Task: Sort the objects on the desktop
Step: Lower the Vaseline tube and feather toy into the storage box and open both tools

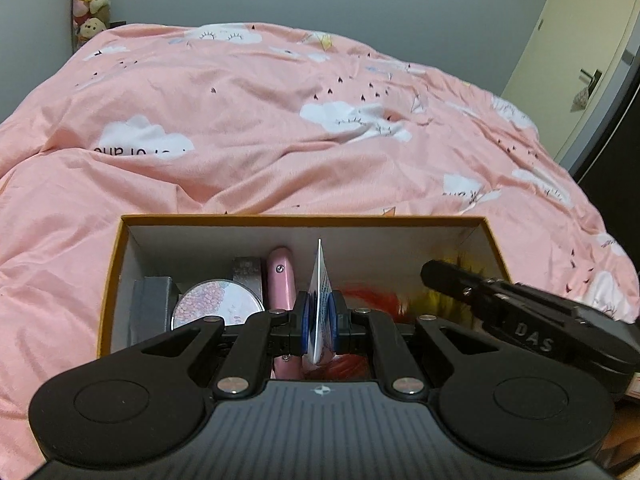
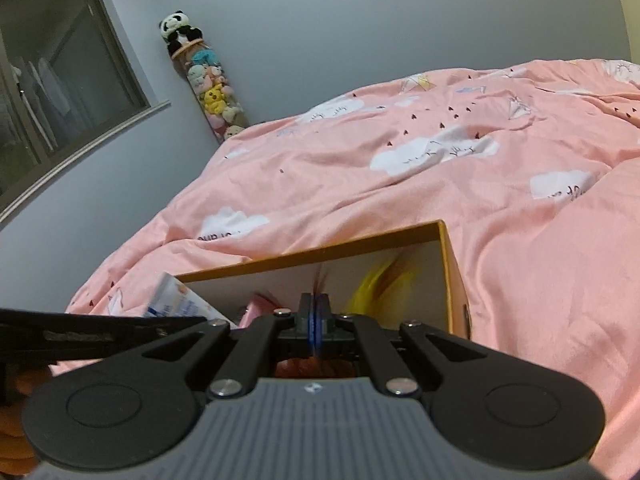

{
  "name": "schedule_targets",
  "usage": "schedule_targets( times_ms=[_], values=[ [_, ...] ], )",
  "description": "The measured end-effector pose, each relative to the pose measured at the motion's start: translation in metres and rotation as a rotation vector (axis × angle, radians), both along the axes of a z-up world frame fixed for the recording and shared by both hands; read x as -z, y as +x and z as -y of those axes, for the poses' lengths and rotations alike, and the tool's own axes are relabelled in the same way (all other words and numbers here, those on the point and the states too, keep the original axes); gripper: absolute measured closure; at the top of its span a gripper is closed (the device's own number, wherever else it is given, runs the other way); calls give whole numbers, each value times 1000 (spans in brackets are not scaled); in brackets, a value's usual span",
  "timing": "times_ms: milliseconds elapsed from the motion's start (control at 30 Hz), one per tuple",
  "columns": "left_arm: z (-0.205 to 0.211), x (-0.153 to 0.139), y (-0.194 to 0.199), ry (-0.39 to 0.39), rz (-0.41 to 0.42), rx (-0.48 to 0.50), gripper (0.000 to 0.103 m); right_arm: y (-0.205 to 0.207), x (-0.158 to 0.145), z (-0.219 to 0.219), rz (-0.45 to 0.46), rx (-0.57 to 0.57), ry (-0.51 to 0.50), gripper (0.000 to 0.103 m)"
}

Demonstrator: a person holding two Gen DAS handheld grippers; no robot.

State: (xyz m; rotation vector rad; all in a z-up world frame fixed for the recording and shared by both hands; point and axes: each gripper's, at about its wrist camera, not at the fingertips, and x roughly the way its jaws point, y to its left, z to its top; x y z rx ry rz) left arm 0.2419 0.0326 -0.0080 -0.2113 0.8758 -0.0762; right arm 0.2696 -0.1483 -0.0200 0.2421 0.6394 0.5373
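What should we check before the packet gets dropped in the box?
1. Left gripper clamped on the white packet: ok.
2. Packet above the open box: ok.
3. Space under the packet: cannot tell; the pink case and round tin sit close by.
4. Right gripper out of the way: not ok, it is over the box too.
5. Right gripper holding anything: cannot tell.

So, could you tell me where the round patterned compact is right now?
In the left wrist view, the compact lies in the box's left half, beside the pink case.
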Motion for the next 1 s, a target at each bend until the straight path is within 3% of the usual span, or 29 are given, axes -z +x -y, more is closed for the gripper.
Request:
schedule_targets(
  times_ms=[600, 767, 867, 1000],
  values=[
    [23, 22, 14, 118, -69, 25, 92, -16, 5, 14, -1, 45, -3, 93],
    [19, 9, 5, 116, -24, -2, 91, -22, 2, 15, 3, 45, 4, 93],
    [15, -3, -7, 99, 23, -8, 85, -28, -3, 16, 14, 41, 8, 91],
    [13, -21, -29, 115, 109, -31, 73, -40, -12, 14, 38, 43, 0, 79]
  ],
)
